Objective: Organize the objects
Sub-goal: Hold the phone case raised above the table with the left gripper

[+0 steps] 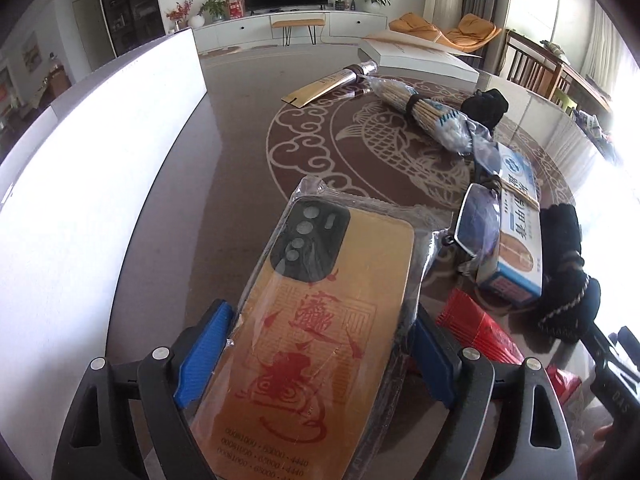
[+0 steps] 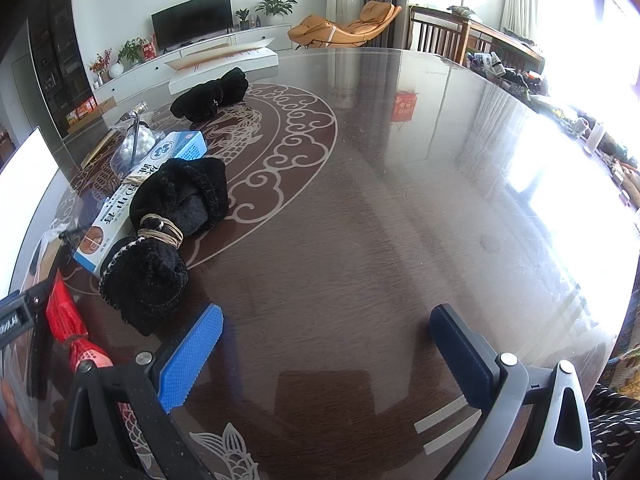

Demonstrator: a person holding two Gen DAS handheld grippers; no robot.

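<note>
Tabletop (image 2: 400, 208) lies bare toward three o'clock; left gripper (image 1: 320, 356) clasps wrapped phone case (image 1: 316, 320), right gripper (image 2: 324, 352) gapes empty.

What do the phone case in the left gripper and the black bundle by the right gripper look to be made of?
Phone case: looks like smooth gold-coloured plastic with red print, sealed in a clear crinkly plastic sleeve that catches glints; the left gripper clamps it. Black bundle: soft, fuzzy knit or fleece fabric, matte, tied round with tan string or rubber bands. The exact fibre cannot be told.
</note>
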